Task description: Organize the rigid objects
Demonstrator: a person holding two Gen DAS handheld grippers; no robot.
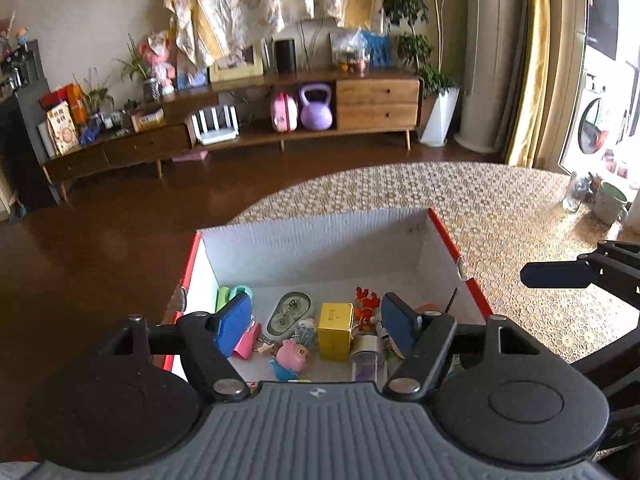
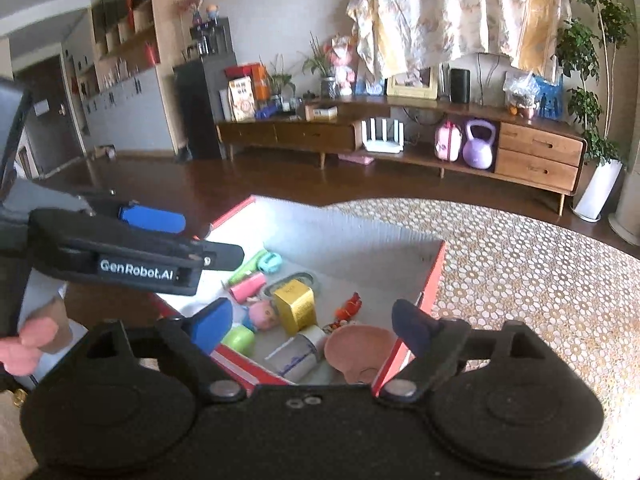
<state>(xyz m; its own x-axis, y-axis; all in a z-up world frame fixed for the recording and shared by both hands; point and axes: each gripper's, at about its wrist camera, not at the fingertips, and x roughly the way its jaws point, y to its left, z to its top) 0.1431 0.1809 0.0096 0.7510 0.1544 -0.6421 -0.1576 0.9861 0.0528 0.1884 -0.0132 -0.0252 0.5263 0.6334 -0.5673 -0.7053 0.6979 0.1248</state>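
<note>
The left gripper (image 1: 316, 320) is hanging over the near end of the box (image 1: 320, 236) with its jaws standing apart and nothing between the blue pads, so it is carrying nothing. The right gripper (image 2: 312, 328) is doing the same from the other side: its jaws are spread wide and empty, tilted down toward the box's near corner. Both seem to be hovering this way because whatever they were bringing is, by the look of it, already inside.

Just below the left gripper's pads the small things are lying loose on the box floor: a yellow carton (image 1: 335, 330) standing upright in the middle, a pink pig toy (image 1: 293, 354) beside it, a tape dispenser (image 1: 289, 314) lying flat behind, a red crab toy (image 1: 366, 306) to its right, and a clear jar (image 1: 368, 362) on its side. From the right wrist a pink dish (image 2: 360, 350) is showing against the near wall.

They are gathering at one end, leaving the far half of the box bare. The box itself is sitting on the patterned tablecloth (image 1: 500, 208), which looks clear of further items nearby, so the sorting is probably close to finished.
</note>
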